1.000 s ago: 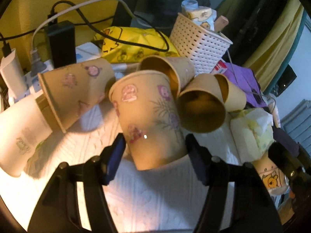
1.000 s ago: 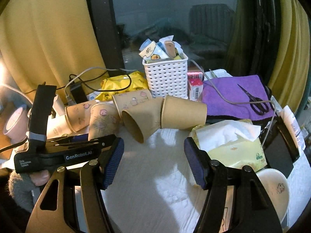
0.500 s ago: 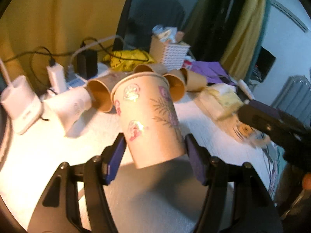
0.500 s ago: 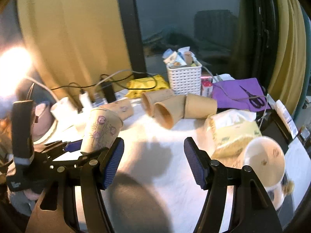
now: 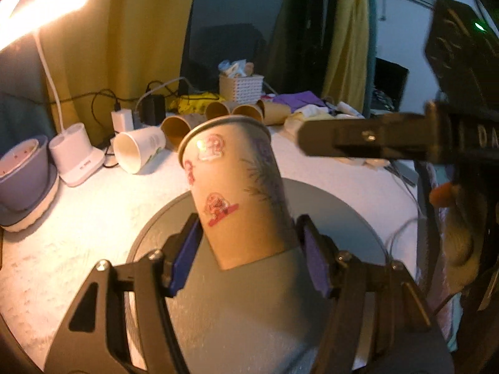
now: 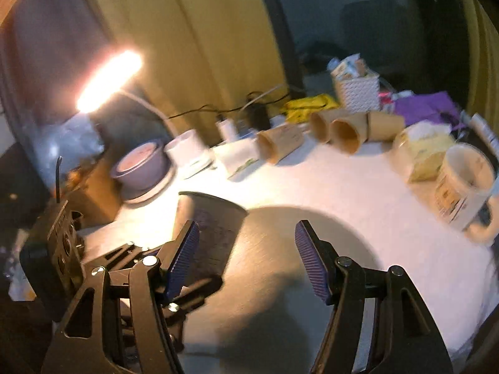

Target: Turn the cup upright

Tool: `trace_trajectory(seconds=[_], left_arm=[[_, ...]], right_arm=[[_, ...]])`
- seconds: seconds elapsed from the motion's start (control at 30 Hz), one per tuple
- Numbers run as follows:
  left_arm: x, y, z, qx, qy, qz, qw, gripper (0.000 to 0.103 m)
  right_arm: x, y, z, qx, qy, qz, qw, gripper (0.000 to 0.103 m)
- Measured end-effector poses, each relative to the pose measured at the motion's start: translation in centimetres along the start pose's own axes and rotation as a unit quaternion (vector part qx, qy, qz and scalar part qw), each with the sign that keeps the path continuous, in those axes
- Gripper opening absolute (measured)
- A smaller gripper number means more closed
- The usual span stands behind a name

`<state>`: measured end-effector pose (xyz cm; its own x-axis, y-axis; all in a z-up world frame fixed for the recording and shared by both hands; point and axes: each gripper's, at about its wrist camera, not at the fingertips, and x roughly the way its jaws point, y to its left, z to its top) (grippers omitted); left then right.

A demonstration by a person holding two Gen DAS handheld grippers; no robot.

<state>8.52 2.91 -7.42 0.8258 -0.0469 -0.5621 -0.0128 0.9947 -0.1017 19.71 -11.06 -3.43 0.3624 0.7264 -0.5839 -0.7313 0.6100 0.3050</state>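
My left gripper [image 5: 248,254] is shut on a tan paper cup with pink stickers [image 5: 237,193]. It holds the cup nearly upright, mouth up, over a grey round disc [image 5: 336,218] on the white table. The same cup [image 6: 212,230] shows at the left of the right wrist view, held by the left gripper's black body [image 6: 56,249]. My right gripper [image 6: 246,258] is open and empty above the disc [image 6: 296,233], to the right of the cup. Its black body [image 5: 405,140] crosses the left wrist view.
Several paper cups [image 5: 218,115] lie on their sides at the back, with a white cup [image 5: 137,146] beside them. A white basket [image 5: 240,87], chargers and cables [image 5: 149,106], a lamp base [image 5: 75,152], a purple bowl [image 5: 21,177] and a mug [image 6: 464,180] stand around.
My left gripper has carried the cup back from the pile to above the grey disc and tipped it more upright. My right gripper has drawn back and stayed open.
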Motion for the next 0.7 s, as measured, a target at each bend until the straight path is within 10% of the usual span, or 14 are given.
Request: trace_trajectory(seconds=[0.7], left_arm=[[-4.5,-2.3,-3.9,0.086,-0.084,-0.001,0.9927,0.063]], right_arm=[[0.7,3.0,-2.2,0.047,0.042,0.075,0.995,0.071]])
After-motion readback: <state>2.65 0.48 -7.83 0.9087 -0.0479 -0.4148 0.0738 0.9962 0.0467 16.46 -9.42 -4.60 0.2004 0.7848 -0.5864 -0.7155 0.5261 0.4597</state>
